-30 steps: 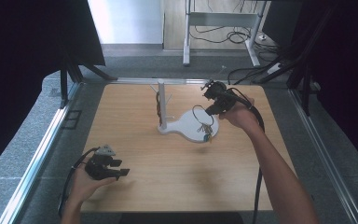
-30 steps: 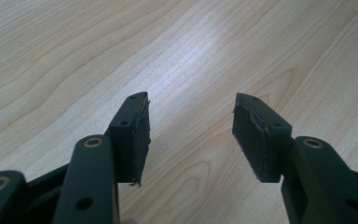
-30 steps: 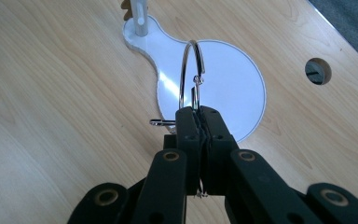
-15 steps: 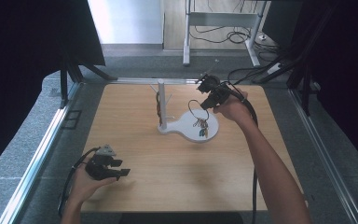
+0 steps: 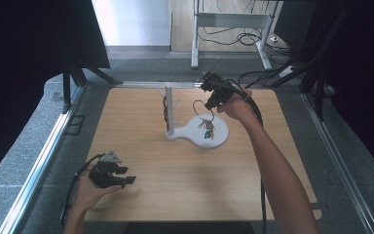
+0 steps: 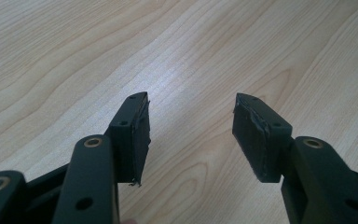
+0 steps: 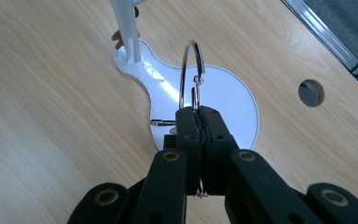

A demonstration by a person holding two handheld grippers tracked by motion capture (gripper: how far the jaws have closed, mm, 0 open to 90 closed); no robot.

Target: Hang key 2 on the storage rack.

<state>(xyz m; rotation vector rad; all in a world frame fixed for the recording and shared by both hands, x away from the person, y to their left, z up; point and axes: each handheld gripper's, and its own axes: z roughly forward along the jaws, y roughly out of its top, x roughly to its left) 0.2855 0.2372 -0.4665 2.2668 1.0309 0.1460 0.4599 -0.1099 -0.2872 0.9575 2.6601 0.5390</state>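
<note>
Holding a metal key ring pinched between closed jaws, right gripper sits lifted above the white stand base; keys dangle from the ring over the base, near the upright post. Left gripper rests near the wooden table's front-left edge, jaws wide apart, nothing between

Bare table lies open toward the near edge; the white stand blocks mid-table.

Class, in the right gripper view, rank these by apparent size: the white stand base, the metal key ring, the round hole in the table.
1. White flat stand base
2. Silver metal key ring, though nearness to the camera enlarges it
3. Round hole in the wooden table
</note>
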